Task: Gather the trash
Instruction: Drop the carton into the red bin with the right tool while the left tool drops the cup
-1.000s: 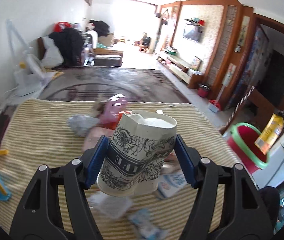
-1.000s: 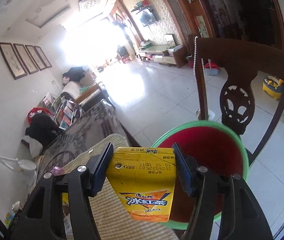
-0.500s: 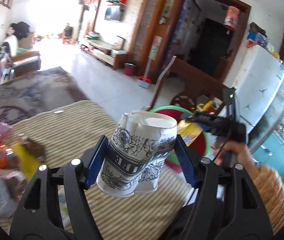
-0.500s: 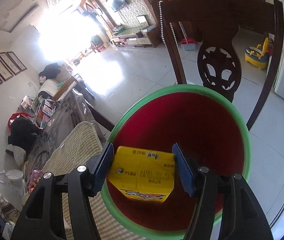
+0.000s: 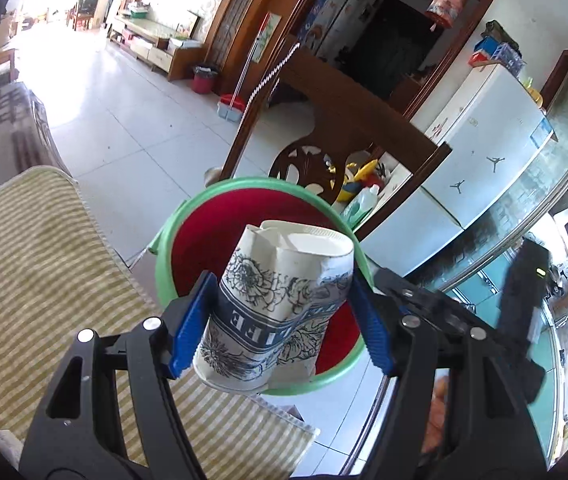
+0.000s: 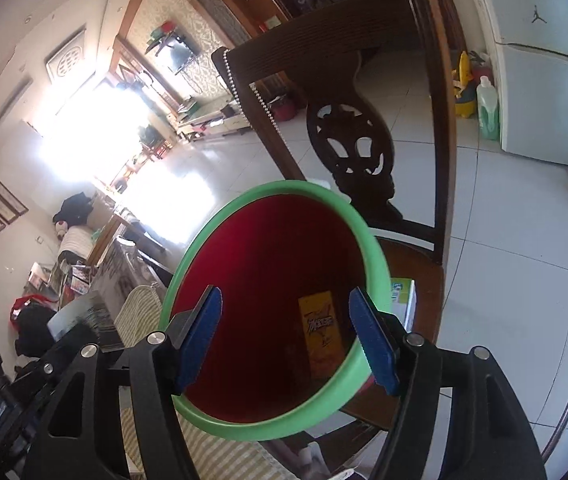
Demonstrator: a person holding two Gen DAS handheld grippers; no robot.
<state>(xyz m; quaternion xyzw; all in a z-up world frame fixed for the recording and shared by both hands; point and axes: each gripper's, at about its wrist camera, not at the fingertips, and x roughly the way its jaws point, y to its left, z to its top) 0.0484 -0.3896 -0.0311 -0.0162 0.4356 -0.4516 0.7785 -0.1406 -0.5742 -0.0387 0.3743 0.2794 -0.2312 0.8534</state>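
Over the green-rimmed red bin (image 5: 172,240) on the wooden chair (image 6: 348,148), the left tongs (image 5: 280,320) grip a crumpled paper cup (image 5: 280,304), their blue pads pressed against its two sides, mouth tilted up and away from the camera. Its base hangs above the near rim, so most of the cup lies over the red interior, with the striped cloth of the surface (image 5: 32,264) just to the left.

From the right wrist view, the right tongs (image 6: 288,336) have just been opening and now stand apart with nothing between them; the yellow drink carton (image 6: 322,332) lies down inside the bin, against the right wall.

The step in hand looks like dropping the cup. To do it well, I would carry the cup a little further toward the bin's centre before letting go (the near rim is close under its base, and a light, dented cup could catch there and tip back onto the cloth). Opening the pads fully and evenly should let it fall straight rather than cling to one pad. The right tongs are best drawn clear of the opening first, so the two tools do not meet
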